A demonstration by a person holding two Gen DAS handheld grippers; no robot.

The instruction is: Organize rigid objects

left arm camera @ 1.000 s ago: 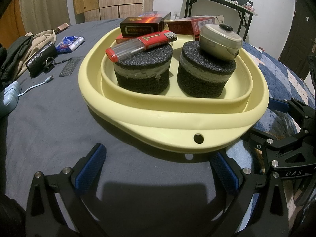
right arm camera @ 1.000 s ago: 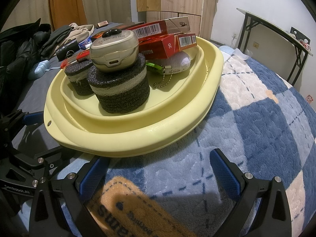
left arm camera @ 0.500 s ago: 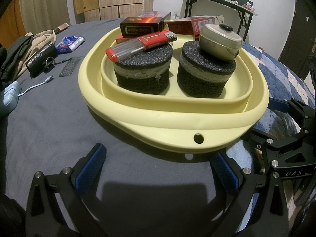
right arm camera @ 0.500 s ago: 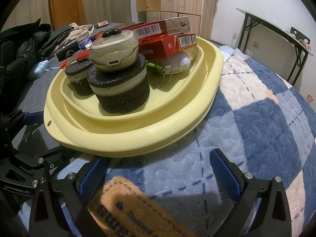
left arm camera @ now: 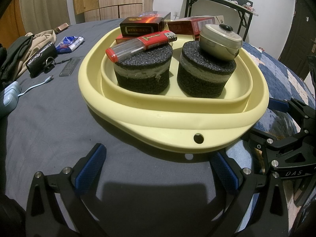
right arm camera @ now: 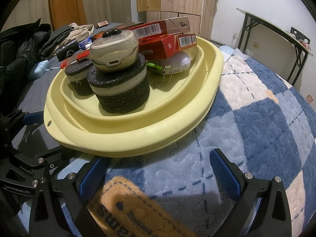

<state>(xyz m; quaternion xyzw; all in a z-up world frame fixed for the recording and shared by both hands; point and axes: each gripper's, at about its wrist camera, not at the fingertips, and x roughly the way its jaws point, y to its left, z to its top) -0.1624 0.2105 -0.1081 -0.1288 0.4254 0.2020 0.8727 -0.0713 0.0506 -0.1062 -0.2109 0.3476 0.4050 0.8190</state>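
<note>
A pale yellow basin [left arm camera: 167,130] [right arm camera: 138,138] sits on the bed. Inside stand two black foam cylinders [left arm camera: 142,75] [right arm camera: 120,90]. A red lighter [left arm camera: 142,44] lies across the left one. A beige earbud case [left arm camera: 219,41] [right arm camera: 114,49] rests on the right one. Red and black cigarette boxes [left arm camera: 144,24] [right arm camera: 167,37] are stacked at the basin's far side, over a white pouch with a bead chain [right arm camera: 173,65]. My left gripper [left arm camera: 158,169] is open, just short of the basin's near rim. My right gripper [right arm camera: 158,171] is open too, over the blue blanket, at the basin's edge.
On the grey sheet to the left lie a black key pouch [left arm camera: 39,59], a blue packet [left arm camera: 69,43], a small dark comb-like strip [left arm camera: 70,69], a light blue charger with cable [left arm camera: 9,96] and piled clothes [right arm camera: 23,45]. A folding table [right arm camera: 276,31] stands by the wall.
</note>
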